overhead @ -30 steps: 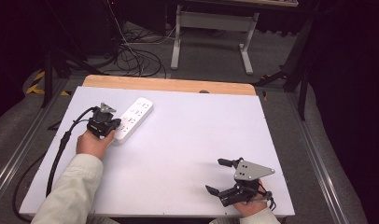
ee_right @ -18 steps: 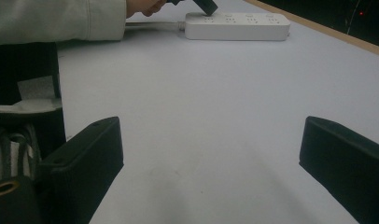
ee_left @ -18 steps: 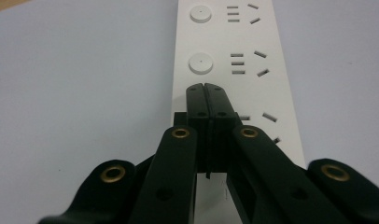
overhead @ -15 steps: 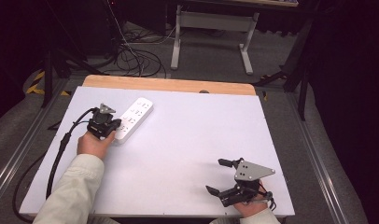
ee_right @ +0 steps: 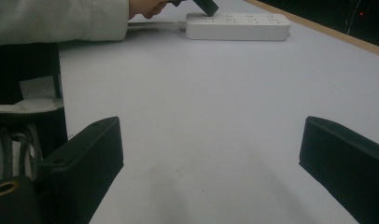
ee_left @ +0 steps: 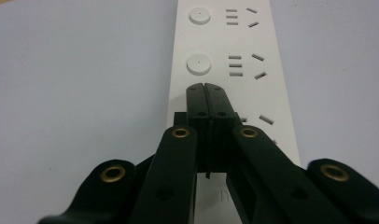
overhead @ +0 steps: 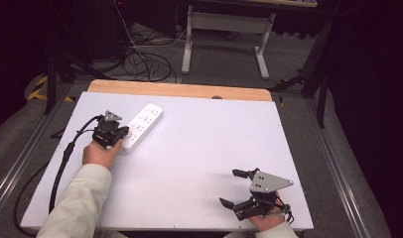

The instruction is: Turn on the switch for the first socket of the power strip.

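the right gripper (overhead: 237, 188) sits at the near right corner of the white table (overhead: 199, 163), held low over the surface by the person's right hand (overhead: 269, 224), with the grey three-cornered plate (overhead: 269, 182) on top. its two black jaws are spread wide apart, pointing toward the left side of the table, and nothing lies between them; in the right gripper view the gap between the jaws shows bare white surface. farther in, on the left half of the table, the person's left forearm in a pale sleeve (overhead: 78, 203) reaches forward, and the left hand (overhead: 101, 153) holds the left gripper (overhead: 121, 133). a black cable (overhead: 65, 158) trails from this gripper back over the left edge of the table. the left gripper's jaws are pressed together with no gap visible, and in the left gripper view their joined tips (ee_left: 207, 91) point down at the top face of a white power strip (ee_left: 234, 60), just short of a round button (ee_left: 199, 64); whether the tips touch the strip cannot be told. the power strip (overhead: 142, 126) lies flat on the far left part of the table, angled diagonally, with its near end beside the left hand and its far end pointing toward the wooden edge (overhead: 179, 90) at the back of the table. beyond the table, on the grey floor, stand the legs of a white desk frame (overhead: 224, 29) and loose dark cables (overhead: 140, 59).
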Available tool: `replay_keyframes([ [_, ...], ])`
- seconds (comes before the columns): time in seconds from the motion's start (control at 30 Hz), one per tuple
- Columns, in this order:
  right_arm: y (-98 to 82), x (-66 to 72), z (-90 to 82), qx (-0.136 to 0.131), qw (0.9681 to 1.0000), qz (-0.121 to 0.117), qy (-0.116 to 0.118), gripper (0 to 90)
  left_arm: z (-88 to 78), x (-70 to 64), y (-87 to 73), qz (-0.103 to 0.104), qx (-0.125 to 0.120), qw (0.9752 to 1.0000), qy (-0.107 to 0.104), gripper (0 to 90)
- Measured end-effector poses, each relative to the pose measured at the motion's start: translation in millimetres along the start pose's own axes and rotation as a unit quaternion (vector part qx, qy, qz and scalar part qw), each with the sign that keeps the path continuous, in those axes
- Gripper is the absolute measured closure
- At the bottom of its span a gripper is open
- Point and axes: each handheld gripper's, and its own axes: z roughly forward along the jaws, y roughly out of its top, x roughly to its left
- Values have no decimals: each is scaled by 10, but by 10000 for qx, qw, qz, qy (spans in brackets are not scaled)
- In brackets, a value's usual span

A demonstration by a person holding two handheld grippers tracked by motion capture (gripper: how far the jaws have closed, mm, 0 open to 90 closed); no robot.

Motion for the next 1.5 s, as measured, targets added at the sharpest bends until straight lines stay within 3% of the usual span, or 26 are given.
replay_keyframes([
  [0.3,-6,4,-6,7,10000,8,6,68,3,-12,-16,10,-53,10000,11,900],
  [0.4,-9,2,-11,-6,10000,10,4,68,4,-21,-18,101,-30,9999,90,900],
  [0.63,-11,0,-11,-2,10000,12,3,67,-2,-25,-5,45,5,10000,66,900],
  [0.73,-10,-8,-9,4,10000,28,3,68,-44,33,-9,-53,34,10000,63,900],
  [0.83,-4,-5,-18,-35,10000,10,-18,68,-112,101,-34,12,12,9999,117,900],
  [1.0,-4,-17,-14,-52,10000,37,-18,68,-256,135,16,-55,-179,9997,-133,900],
  [1.33,-1,-18,-6,-40,10000,29,-25,67,-419,118,43,-86,-400,9986,-342,900],
  [1.37,-2,-17,-2,-43,10000,25,-21,67,-439,122,45,-144,-434,9983,-372,887],
  [1.4,-2,-16,-2,-38,10000,25,-22,67,-457,134,49,-186,-466,9978,-430,798],
  [1.5,-1,-19,-8,-58,10000,38,-31,68,-546,129,54,-180,-657,9957,-622,719],
])
